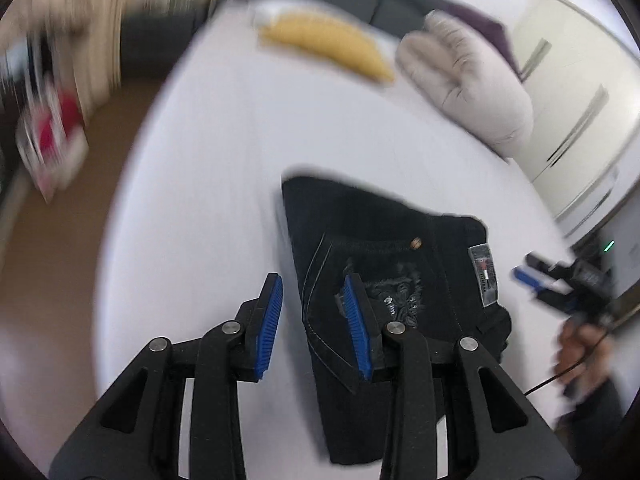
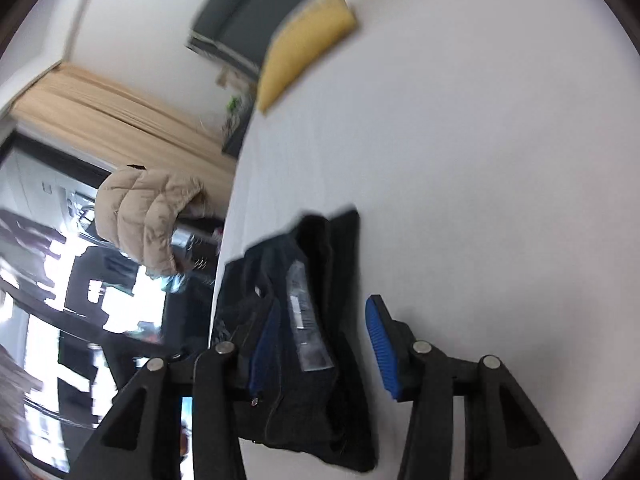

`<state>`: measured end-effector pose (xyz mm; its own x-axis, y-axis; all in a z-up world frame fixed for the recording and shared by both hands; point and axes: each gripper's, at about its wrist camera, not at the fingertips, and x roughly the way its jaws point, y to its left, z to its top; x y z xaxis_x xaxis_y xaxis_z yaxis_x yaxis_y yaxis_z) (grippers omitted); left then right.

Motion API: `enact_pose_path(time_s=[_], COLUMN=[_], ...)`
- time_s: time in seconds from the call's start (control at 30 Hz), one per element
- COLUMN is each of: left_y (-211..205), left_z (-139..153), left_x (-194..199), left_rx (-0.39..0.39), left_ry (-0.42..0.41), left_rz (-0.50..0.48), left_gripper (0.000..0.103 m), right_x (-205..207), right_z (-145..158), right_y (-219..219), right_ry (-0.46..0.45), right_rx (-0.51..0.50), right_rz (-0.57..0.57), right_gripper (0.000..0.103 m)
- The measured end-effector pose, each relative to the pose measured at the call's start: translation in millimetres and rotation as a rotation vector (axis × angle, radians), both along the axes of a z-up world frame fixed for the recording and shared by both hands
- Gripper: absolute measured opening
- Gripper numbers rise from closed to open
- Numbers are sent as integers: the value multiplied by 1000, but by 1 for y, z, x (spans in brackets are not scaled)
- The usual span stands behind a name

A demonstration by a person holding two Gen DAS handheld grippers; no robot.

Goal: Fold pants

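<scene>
A pair of black pants [image 1: 384, 264] lies in a compact bundle on a white table [image 1: 224, 168], close to its near edge, waistband and clear size sticker uppermost. The left gripper [image 1: 314, 320] hangs over the bundle's left side, its 2 blue-padded jaws spread apart and holding nothing. The right gripper [image 2: 320, 356] straddles the sticker side, jaws likewise released with cloth lying between them; whether the pads touch the fabric cannot be told. Both views are blurred. To finish the fold cleanly, each gripper would best pinch a matching outer corner, lift evenly and lay the layers flush. A yellow cloth [image 1: 332, 46] lies well apart at the far edge.
</scene>
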<state>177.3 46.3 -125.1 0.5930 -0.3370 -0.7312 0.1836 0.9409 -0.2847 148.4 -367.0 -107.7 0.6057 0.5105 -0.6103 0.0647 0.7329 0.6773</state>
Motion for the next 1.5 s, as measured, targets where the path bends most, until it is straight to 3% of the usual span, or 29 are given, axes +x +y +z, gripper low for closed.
enact_pose_path(time_s=[0.03,0.07,0.13,0.2,0.23,0.3,0.4,0.47,0.6,0.73,0.93,1.2,1.33,1.5], left_y=[-11,-19,-26,-39,-47,-52,-58,-59,-51,-40,-34,-38,-41,-44], left_z=[17,37,69,103,120,142,169,183,216,253,259,190,158,130], left_x=[-17,-39,-75,-118,-143,-169,-195,-211,-252,-297,-325,-304,-282,-260], left_rx=[44,111,177,239,297,363,372,365,360,371,295,288,292,285], left_ry=[-63,-153,-284,-465,-565,-622,-578,-555,-559,-553,-395,-168,-129,-92], left_rz=[7,29,76,127,169,222,225,226,270,261,239,249,252,243], left_gripper=[50,80,99,103,103,103,103,103,103,103,103,103,103,103], right_x=[-7,-18,-44,-71,-88,-115,-157,-182,-229,-262,-286,-273,-262,-253], right_z=[13,30,67,101,120,150,191,214,254,279,278,231,203,182], right_y=[5,12,30,50,64,89,121,135,142,142,149,152,160,170], right_ry=[-36,-83,-201,-329,-399,-530,-713,-764,-822,-773,-683,-455,-347,-292], right_rx=[-58,-138,-279,-395,-470,-566,-693,-763,-725,-636,-656,-672,-719,-749], right_rz=[-14,-45,-112,-148,-170,-197,-211,-227,-255,-269,-286,-278,-238,-193], right_gripper=[61,75,84,90,98,103,103,103,103,103,103,103,103,103])
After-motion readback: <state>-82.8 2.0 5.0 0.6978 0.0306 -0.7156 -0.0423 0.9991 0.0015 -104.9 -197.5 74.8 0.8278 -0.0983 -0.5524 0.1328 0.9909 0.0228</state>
